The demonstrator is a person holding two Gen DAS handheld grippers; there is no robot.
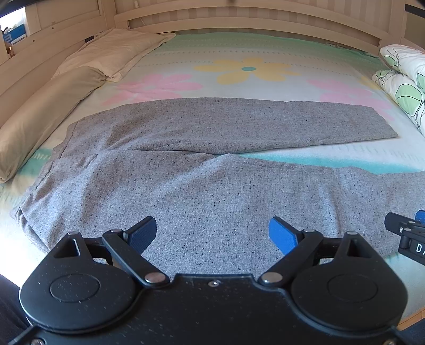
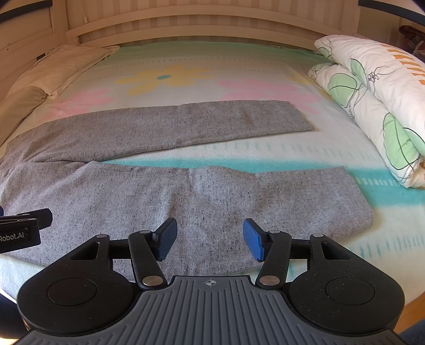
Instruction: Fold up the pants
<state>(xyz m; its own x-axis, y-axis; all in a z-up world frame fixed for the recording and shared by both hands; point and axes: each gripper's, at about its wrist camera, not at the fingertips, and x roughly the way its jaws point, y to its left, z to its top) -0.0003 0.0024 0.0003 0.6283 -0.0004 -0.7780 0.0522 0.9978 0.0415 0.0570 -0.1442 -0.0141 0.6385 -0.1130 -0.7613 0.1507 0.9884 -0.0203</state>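
Grey speckled pants [image 1: 202, 185] lie flat across the bed, waist at the left, both legs running right. The far leg [image 2: 186, 124] and the near leg [image 2: 225, 193] spread apart in a V. My left gripper [image 1: 212, 233] hovers open over the near leg close to the crotch, its blue pads [image 1: 281, 234] wide apart with nothing between them. My right gripper [image 2: 209, 238] is open above the near leg's lower part, close to the bed's front edge. Each gripper shows at the edge of the other's view: the right gripper [image 1: 406, 233] and the left gripper [image 2: 24, 228].
The flowered bedsheet [image 1: 239, 69] covers the mattress. Beige pillows [image 1: 79, 87] line the left side. A rolled leaf-print duvet [image 2: 372, 100] lies at the right. A wooden headboard [image 2: 199, 24] runs along the back. The bed's front edge [image 2: 398, 300] is just under my right gripper.
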